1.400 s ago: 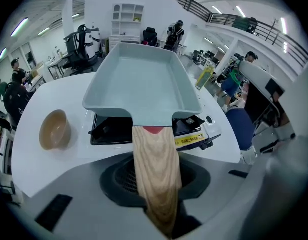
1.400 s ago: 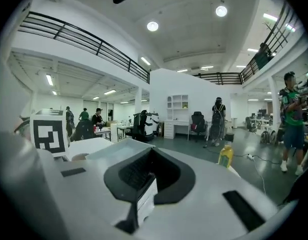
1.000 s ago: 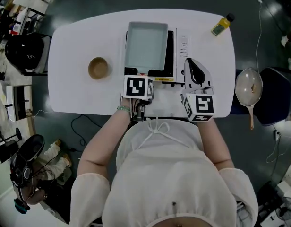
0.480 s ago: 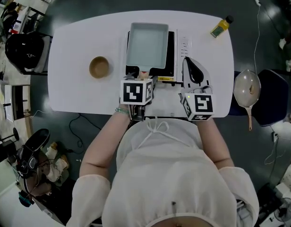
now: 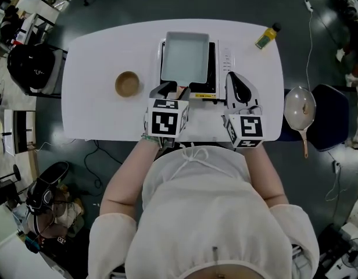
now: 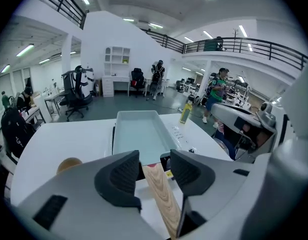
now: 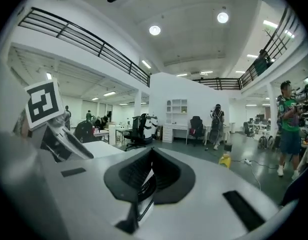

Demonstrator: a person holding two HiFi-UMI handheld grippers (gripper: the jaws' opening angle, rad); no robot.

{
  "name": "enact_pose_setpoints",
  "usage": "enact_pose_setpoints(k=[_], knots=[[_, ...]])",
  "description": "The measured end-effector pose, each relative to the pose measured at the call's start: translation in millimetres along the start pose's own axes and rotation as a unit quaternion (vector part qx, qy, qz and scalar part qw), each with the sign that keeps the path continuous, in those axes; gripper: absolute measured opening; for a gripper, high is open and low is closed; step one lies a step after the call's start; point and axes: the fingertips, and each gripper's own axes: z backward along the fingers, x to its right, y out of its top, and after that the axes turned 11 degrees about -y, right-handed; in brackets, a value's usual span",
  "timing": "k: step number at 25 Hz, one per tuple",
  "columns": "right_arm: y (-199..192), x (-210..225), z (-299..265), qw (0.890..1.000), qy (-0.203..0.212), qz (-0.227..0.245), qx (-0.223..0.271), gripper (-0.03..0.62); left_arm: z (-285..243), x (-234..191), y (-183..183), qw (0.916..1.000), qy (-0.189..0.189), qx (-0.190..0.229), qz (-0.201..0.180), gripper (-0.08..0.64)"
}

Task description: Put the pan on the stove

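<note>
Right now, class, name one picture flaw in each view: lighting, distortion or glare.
Head view: dim, only the white table bright. Left gripper view: fisheye bends the balcony railing, corners black. Right gripper view: same bulge, ceiling lamp flares.

On your surface (image 5: pixel 97 57), the pan (image 5: pixel 184 56) sits on the stove (image 5: pixel 212 68). The bowl (image 5: pixel 128 83) lies left of it, and the bottle (image 5: pixel 267 35) is at the far right corner.

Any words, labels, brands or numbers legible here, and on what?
No text is legible.
Yellow strip label on the front of the black tabletop stove: too small to read.
Yellow bottle with dark cap: label blurred.
Two white cubes: black square code patterns, no letters.
</note>
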Motion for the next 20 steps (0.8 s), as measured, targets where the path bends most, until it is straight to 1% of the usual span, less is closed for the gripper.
enact_pose_setpoints(k=[1,4,8,10,11,14,17,20], knots=[[3,-1,3,1.000,-0.006,0.002,0.001,0.006,6,-1,2,1.0000,0.001,0.006,-0.003,0.188],[13,-6,14,1.000,-0.022,0.003,0.005,0.006,26,-3,12,0.9992,0.002,0.036,-0.016,0.048],[26,-22,32,0.999,-0.031,0.015,0.013,0.006,53,-7,20,0.9973,-0.008,0.065,-0.033,0.026],[31,-28,39,0.999,-0.038,0.021,0.016,0.006,67,-11,27,0.9953,-0.015,0.087,-0.040,0.026],[33,-30,42,0.999,-0.041,0.021,0.017,0.006,75,-14,31,0.9932,-0.019,0.103,-0.050,0.026],[37,-37,50,0.998,-0.046,0.025,0.018,0.006,97,-19,41,0.9829,-0.031,0.150,-0.101,0.026],[41,-42,58,0.998,-0.049,0.032,0.022,0.006,117,-23,42,0.9712,-0.042,0.183,-0.146,0.026],[46,-49,64,0.998,-0.048,0.033,0.028,0.006,139,-29,47,0.9569,-0.053,0.227,-0.173,0.026]])
